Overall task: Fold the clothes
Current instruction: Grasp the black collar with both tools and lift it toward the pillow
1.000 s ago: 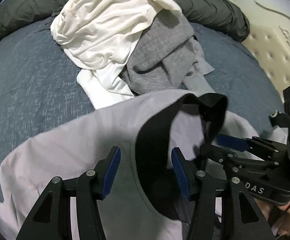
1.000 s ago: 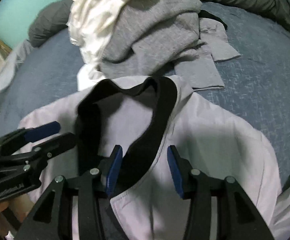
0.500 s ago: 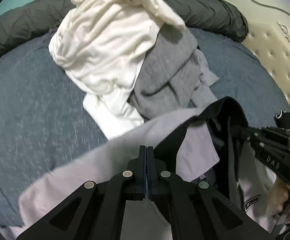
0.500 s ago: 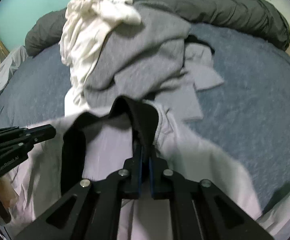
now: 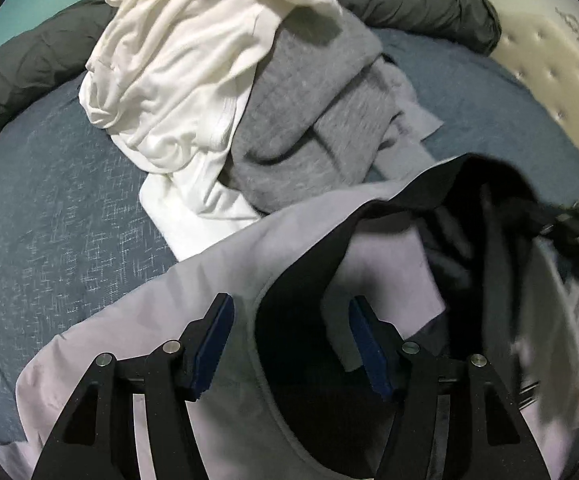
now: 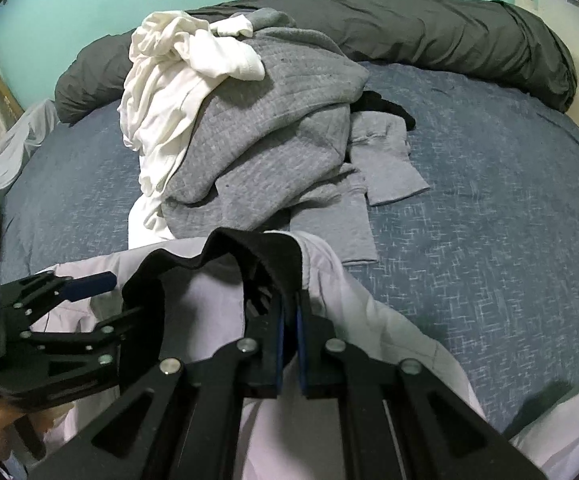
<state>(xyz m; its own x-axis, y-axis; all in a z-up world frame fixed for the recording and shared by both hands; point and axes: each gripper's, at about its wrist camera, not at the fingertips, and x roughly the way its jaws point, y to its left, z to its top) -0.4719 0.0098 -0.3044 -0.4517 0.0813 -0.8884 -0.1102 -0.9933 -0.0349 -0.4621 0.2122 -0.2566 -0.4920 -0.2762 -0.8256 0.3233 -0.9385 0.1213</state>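
Now right gripper (image 6: 289,320) pinches shirt (image 5: 193,280) collar, pointing toward pile; left gripper (image 5: 289,344) agape.

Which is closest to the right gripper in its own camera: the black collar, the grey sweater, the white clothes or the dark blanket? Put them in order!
From the right gripper:
1. Black collar, pinched between its fingers.
2. Grey sweater, just beyond, mid-bed.
3. White clothes, piled on the sweater's left and top.
4. Dark blanket, farthest, along the wall.
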